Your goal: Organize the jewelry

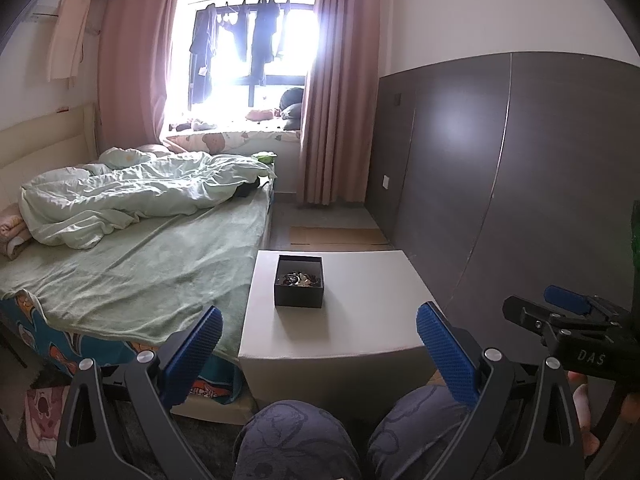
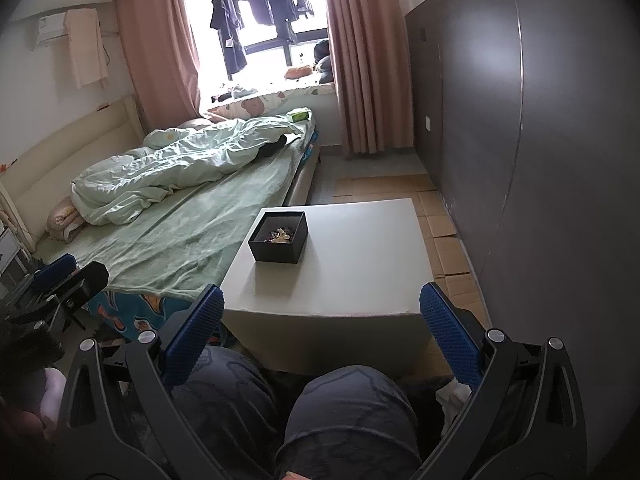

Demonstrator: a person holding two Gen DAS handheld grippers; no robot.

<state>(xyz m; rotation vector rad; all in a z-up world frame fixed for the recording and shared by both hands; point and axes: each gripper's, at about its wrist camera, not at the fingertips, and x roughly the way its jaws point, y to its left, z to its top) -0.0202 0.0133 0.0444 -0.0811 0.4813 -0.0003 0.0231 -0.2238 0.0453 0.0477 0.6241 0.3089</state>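
A small black open box [image 1: 298, 283] holding a tangle of jewelry [image 1: 301, 279] stands on a white low table [image 1: 360, 320]. In the right wrist view the box [image 2: 279, 237] sits on the table's [image 2: 352, 264] far left part, with the jewelry [image 2: 280, 235] inside. My left gripper [image 1: 320, 328] is open and empty, held back over the table's near edge. My right gripper [image 2: 322, 304] is open and empty, also short of the table. The right gripper shows at the right edge of the left wrist view [image 1: 568, 312]; the left one shows at the left of the right wrist view [image 2: 60, 276].
A bed [image 1: 140, 256] with green bedding lies left of the table. A dark wall panel [image 1: 520, 180] runs along the right. Flattened cardboard [image 2: 440, 232] covers the floor beyond and right of the table. My knees [image 2: 320, 420] are below the grippers.
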